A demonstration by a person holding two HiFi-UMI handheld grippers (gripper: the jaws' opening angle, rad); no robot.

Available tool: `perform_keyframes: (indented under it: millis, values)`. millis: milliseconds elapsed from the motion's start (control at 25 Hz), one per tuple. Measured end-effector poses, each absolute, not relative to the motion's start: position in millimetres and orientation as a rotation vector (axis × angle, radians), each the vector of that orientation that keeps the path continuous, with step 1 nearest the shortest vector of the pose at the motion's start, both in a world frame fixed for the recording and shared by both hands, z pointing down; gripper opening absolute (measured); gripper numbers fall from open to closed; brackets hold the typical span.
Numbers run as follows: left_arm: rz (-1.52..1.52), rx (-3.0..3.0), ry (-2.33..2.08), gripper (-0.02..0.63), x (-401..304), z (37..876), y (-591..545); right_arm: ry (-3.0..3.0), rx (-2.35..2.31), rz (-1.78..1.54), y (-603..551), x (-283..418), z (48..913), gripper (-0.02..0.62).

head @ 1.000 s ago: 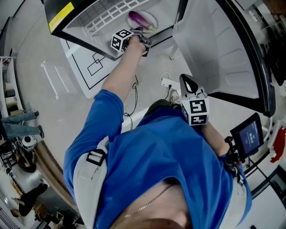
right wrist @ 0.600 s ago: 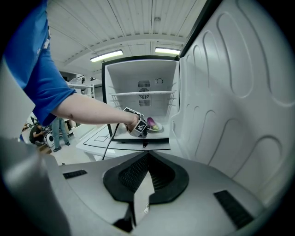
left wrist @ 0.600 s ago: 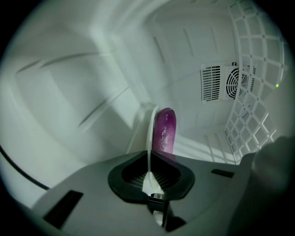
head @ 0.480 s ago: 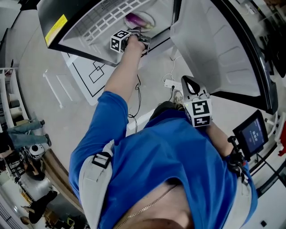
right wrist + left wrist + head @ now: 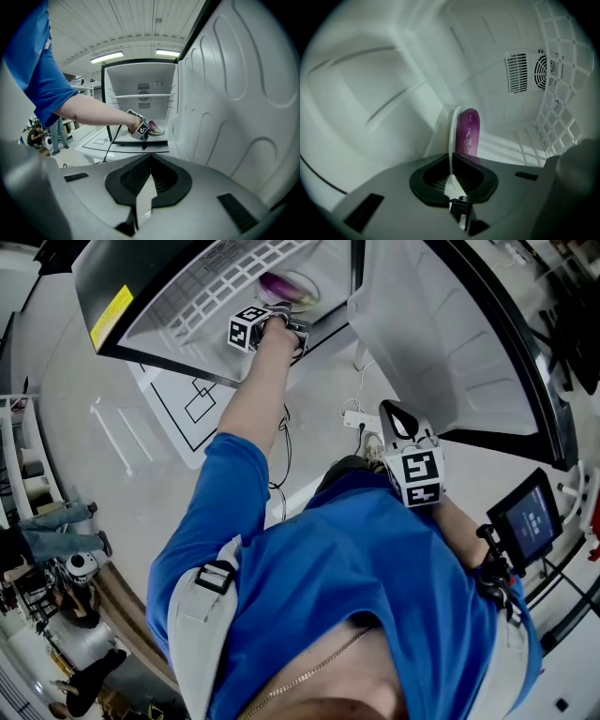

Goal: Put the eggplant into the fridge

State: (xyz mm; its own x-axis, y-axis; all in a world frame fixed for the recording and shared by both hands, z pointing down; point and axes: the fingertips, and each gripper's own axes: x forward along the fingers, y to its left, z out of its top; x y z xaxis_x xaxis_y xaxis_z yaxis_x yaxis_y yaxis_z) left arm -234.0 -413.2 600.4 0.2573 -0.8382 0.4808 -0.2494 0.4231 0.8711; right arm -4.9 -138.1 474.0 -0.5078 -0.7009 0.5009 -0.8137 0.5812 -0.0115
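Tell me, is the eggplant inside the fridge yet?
Inside. The eggplant lies on a plate within the fridge, under a wire shelf.

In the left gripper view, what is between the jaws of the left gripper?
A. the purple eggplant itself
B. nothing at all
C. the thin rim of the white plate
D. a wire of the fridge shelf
C: the left gripper is shut on the thin white plate rim, while the eggplant lies beyond the jaws on that plate and they do not touch it.
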Motion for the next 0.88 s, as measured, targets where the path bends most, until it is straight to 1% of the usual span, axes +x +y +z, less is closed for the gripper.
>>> perform_keyframes:
  millis: [480,640,880]
  values:
    - [-0.445,1.163,-1.315,0.023,-238.0,601.1,-420.3,-2.377,1.23,0.331,-140.3,-0.6,471.8,0.002]
    - [-0.385,1.2,-1.333,0.057,-239.2,601.9,-422.5,-2.386,1.235,0.325,-141.4,0.2,471.0,0.002]
    - [-0.294,1.273,-1.367,0.092,-241.4,601.0,-424.5,-2.396,1.243,0.324,-142.4,0.4,469.8,0.0]
